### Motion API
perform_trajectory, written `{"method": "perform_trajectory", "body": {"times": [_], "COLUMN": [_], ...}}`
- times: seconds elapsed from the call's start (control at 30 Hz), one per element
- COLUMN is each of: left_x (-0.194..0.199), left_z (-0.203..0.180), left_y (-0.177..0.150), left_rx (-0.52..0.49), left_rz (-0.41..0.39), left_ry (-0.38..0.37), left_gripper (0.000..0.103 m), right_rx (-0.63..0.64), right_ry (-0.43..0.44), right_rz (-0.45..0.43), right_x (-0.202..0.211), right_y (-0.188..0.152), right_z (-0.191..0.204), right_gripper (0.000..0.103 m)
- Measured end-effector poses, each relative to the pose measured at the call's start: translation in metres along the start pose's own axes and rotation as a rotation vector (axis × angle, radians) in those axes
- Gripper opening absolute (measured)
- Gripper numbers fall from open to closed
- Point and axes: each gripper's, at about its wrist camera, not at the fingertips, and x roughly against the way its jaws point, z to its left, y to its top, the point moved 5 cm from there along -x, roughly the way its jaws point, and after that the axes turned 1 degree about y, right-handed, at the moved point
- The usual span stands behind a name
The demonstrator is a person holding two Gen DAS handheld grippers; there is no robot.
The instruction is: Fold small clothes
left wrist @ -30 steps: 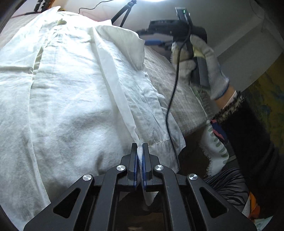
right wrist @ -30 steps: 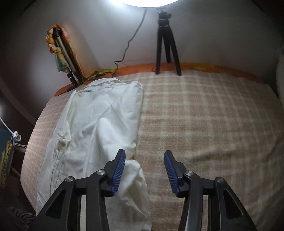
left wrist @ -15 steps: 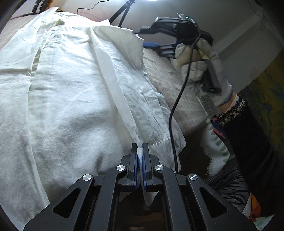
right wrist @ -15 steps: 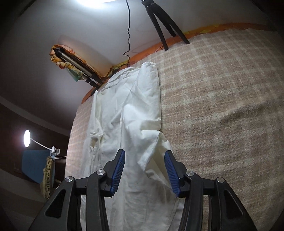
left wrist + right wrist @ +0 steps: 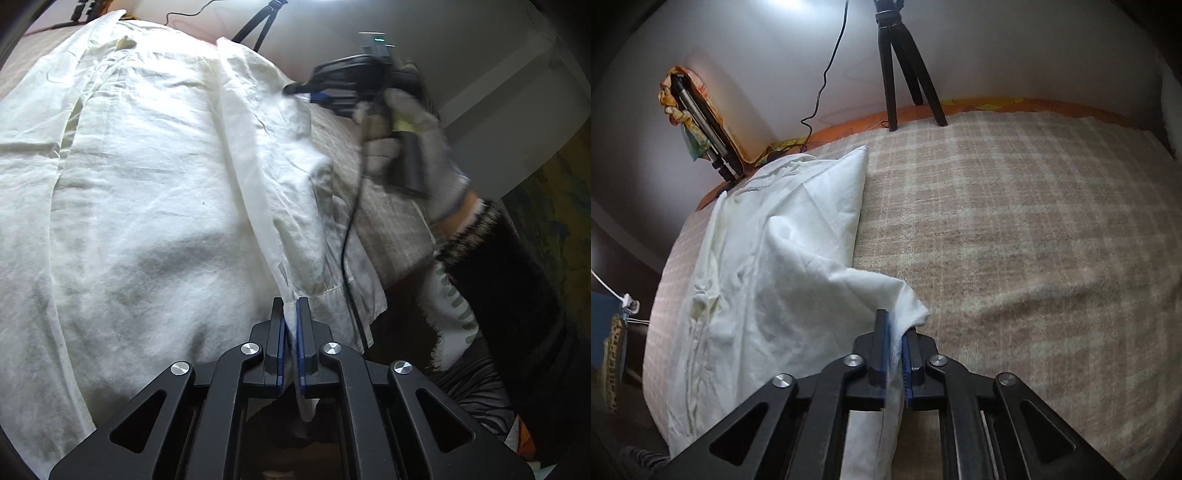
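Observation:
A white shirt [image 5: 147, 192] lies spread on a plaid-covered bed [image 5: 1015, 229]. My left gripper [image 5: 290, 306] is shut on the shirt's hem at the near edge of the bed. My right gripper [image 5: 894, 328] is shut on a fold of the shirt [image 5: 783, 266] at its right side and lifts it slightly. In the left wrist view the right gripper [image 5: 306, 92] shows at the shirt's far right edge, held by a gloved hand [image 5: 406, 144].
A black tripod [image 5: 905, 62] stands at the bed's far edge by the white wall. A folded stand [image 5: 701, 129] leans at the far left corner. A cable [image 5: 347, 258] hangs from the right gripper across the shirt's corner. The plaid blanket spreads to the right of the shirt.
My right gripper was open; it came down over the shirt's right side and closed on a fold. My left gripper stayed shut on the hem.

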Motion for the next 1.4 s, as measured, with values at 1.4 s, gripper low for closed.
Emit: {"method": "perform_trajectory", "body": {"times": [1.4], "left_x": [-0.002], "left_z": [-0.006], "left_y": [-0.035], "left_rx": [0.029], "left_rz": [0.064], "left_ry": [-0.022], "left_gripper": [0.004], "right_rx": [0.070], "right_ry": [0.096], "right_rz": [0.226], "right_x": [0.078], "right_y": [-0.229], "right_z": [0.038], "right_gripper": [0.003]}}
